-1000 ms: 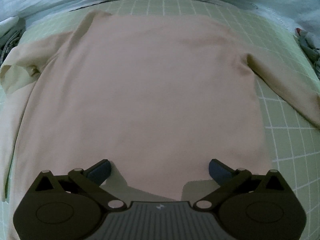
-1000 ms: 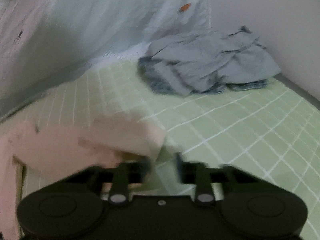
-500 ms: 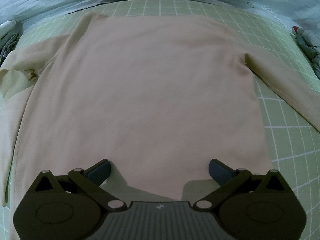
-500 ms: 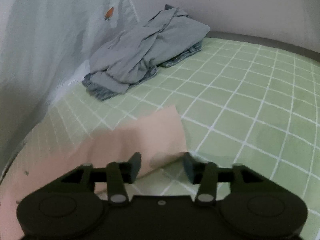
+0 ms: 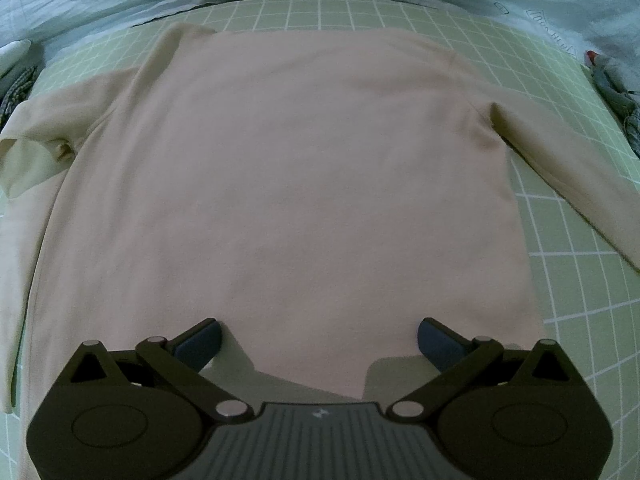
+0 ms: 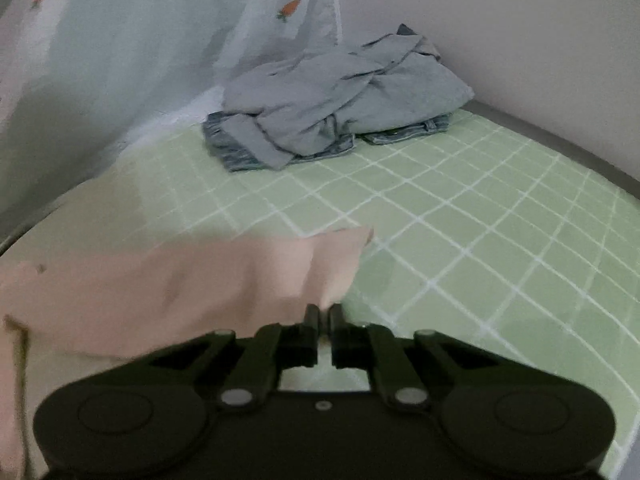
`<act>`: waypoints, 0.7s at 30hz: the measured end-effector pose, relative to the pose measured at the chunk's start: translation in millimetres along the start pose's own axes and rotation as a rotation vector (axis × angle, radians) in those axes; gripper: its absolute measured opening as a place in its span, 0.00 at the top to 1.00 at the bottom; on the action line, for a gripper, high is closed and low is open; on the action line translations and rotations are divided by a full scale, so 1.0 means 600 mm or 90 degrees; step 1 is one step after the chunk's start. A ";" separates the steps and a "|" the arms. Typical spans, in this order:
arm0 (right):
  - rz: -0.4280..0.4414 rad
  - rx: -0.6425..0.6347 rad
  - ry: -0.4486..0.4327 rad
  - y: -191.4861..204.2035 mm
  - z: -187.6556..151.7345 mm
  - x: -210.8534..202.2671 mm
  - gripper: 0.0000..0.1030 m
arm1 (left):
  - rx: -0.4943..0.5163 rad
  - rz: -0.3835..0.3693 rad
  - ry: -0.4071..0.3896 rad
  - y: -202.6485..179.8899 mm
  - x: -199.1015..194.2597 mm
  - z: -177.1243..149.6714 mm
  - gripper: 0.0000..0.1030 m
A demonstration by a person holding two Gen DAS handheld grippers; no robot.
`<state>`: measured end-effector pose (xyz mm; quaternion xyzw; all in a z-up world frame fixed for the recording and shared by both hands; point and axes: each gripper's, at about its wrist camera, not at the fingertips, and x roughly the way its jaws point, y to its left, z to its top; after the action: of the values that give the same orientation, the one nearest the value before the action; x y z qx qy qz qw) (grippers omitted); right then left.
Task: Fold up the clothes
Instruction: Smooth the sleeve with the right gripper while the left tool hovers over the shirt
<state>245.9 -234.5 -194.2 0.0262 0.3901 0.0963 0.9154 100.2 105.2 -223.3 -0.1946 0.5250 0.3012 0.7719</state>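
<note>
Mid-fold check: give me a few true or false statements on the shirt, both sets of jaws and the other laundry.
1. The peach shirt lies spread flat on the green checked sheet. True.
2. The left gripper has its jaws clamped on the hem. False: they stand wide open above it.
3. The right gripper is shut on the sleeve cuff. True.
4. The grey-blue clothes pile is neatly folded. False: it is crumpled, by the wall.

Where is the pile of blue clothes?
In the right wrist view, the blue clothes lie at the far end of the green checked sheet, between the carrot curtain and the wall.
</note>
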 end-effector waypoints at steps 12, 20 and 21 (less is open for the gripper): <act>-0.005 -0.033 0.099 -0.021 -0.052 -0.068 0.85 | -0.003 0.002 -0.003 -0.006 0.002 -0.005 0.00; 0.055 -0.220 -0.046 0.106 0.028 -0.024 0.43 | -0.004 0.030 -0.030 0.027 -0.009 0.020 0.00; 0.088 -0.238 -0.042 0.130 0.039 -0.006 0.44 | -0.008 0.050 -0.034 0.036 -0.008 0.024 0.00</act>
<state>248.1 -158.1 -166.2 -0.1143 0.3328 0.2289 0.9076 94.1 128.9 -213.2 -0.1706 0.5098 0.3391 0.7720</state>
